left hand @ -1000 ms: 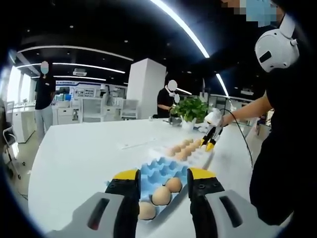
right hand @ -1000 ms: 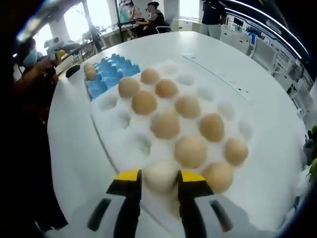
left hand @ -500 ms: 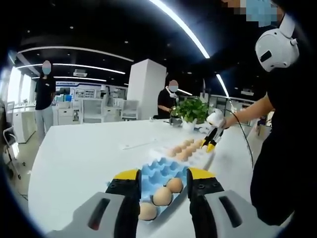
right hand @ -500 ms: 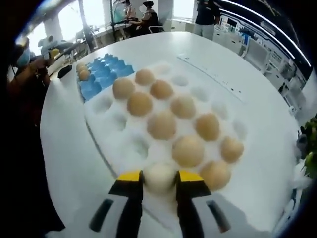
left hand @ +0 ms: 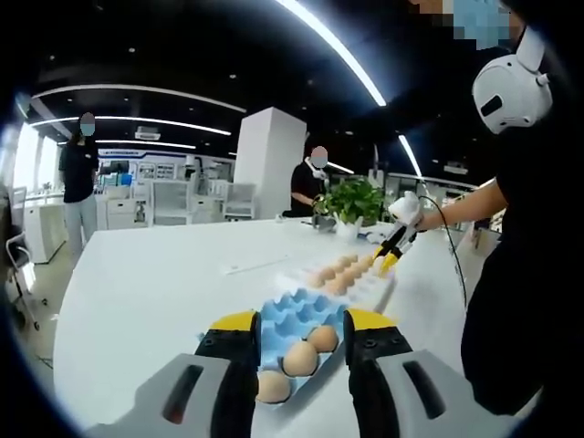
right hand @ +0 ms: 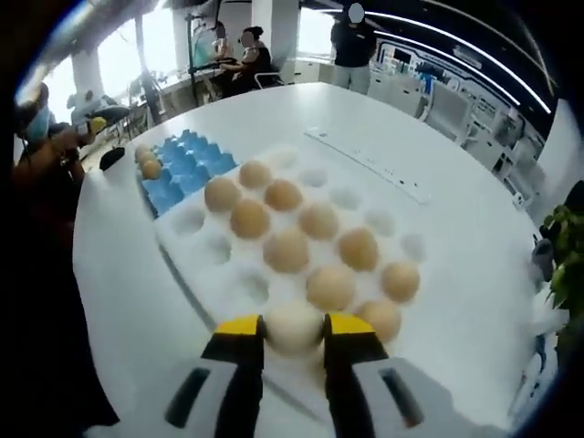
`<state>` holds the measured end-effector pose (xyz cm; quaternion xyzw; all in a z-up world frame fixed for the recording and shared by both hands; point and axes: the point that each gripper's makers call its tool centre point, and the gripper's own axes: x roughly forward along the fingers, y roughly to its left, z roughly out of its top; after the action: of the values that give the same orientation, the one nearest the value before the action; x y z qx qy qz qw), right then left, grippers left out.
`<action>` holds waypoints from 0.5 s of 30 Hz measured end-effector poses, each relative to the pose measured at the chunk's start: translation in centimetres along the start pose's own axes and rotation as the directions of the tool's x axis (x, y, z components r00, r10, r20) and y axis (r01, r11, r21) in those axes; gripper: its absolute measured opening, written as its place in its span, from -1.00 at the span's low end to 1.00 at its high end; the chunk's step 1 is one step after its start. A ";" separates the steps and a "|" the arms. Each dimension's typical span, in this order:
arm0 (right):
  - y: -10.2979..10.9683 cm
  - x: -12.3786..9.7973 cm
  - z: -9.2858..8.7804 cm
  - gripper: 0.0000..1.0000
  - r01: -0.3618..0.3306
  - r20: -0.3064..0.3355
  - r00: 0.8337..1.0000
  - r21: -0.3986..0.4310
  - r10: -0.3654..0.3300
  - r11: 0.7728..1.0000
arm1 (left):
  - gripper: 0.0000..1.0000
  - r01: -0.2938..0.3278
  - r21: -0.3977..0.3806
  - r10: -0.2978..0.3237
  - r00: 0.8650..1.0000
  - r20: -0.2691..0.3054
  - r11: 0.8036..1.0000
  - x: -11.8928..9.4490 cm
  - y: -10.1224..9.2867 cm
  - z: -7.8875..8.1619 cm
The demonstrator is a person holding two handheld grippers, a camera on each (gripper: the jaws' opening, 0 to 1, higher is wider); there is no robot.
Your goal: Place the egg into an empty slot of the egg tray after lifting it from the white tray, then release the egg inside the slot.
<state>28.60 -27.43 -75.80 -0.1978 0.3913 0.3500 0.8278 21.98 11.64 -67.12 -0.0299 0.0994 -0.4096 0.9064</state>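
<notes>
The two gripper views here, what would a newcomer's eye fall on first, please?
In the right gripper view, a pale egg clamped in the right gripper, above a white tray holding brown eggs. In the left gripper view, the open left gripper frames a blue egg tray with three eggs at its near end.

I can't read any words, numbers or signs here. Far past my left gripper (left hand: 298, 339), the back wall has a lit blue board (left hand: 157, 170), but what is on it is too small and blurry for me to make out. Ahead of my right gripper (right hand: 293, 330), a thin white strip (right hand: 365, 164) lies on the table (right hand: 438, 246), and I can't see any letters on it.
</notes>
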 end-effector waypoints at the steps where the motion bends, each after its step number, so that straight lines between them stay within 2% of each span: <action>1: 0.0 0.0 0.0 -0.52 -0.002 -0.003 1.000 0.000 0.002 1.000 | -0.27 0.000 0.001 0.000 1.000 -0.001 1.000 0.0 0.0 0.0; 6: 0.2 -0.2 0.0 -0.52 -0.002 -0.011 1.000 -0.007 0.002 1.000 | -0.27 0.005 -0.001 -0.005 1.000 -0.005 1.000 0.2 -0.1 -0.1; 15: 1.6 0.2 1.8 -0.51 -0.028 0.027 0.999 -0.029 0.029 0.999 | -0.27 0.010 -0.002 -0.010 1.000 -0.009 1.000 0.3 -0.1 -0.2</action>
<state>28.40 -25.16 -74.89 -0.1992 0.3775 0.3698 0.8253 22.08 11.33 -67.34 -0.0293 0.1035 -0.4140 0.9039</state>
